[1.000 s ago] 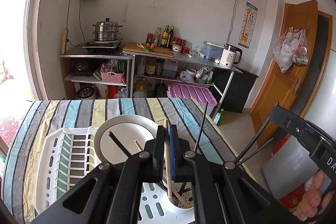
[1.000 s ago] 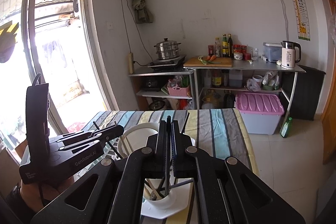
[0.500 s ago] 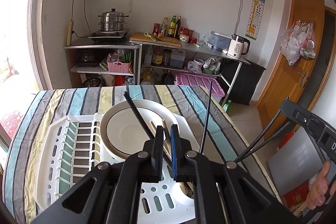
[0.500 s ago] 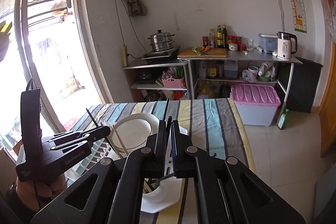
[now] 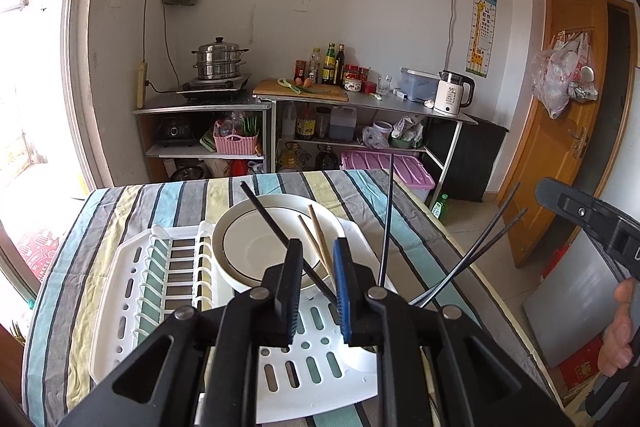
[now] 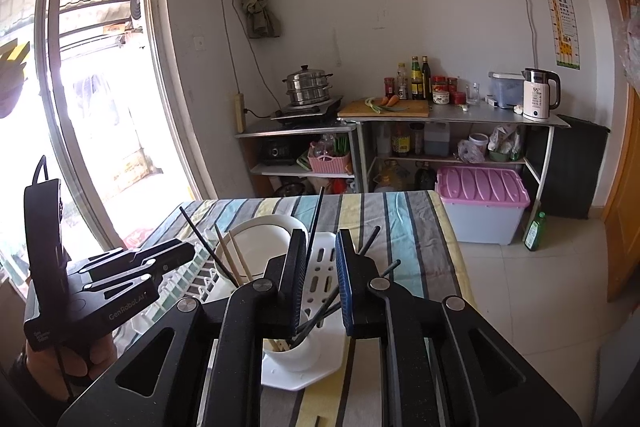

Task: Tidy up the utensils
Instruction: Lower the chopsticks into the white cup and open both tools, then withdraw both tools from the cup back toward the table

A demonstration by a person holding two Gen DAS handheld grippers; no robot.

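Background's pretty cluttered: steamer pot (image 5: pixel 219 62) on a hot plate, white kettle (image 5: pixel 454 99), cutting board (image 5: pixel 301 89) with carrots, pink basket (image 5: pixel 235 143), purple-lidded bin (image 6: pixel 482 203).

Left gripper (image 5: pixel 316 287) jaws parted above chopsticks (image 5: pixel 318 241) crossing the plate (image 5: pixel 236 247).

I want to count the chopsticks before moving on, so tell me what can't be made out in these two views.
- Utensil cup: in the left wrist view the left gripper covers most of it; in the right wrist view the right gripper hides part of its inside, so the count is unsure.
- Chopsticks: their lower ends are hidden inside the cup.
- Dish rack: near edge blocked by the gripper bodies.
- Plate: its lower rim sits behind the left gripper.
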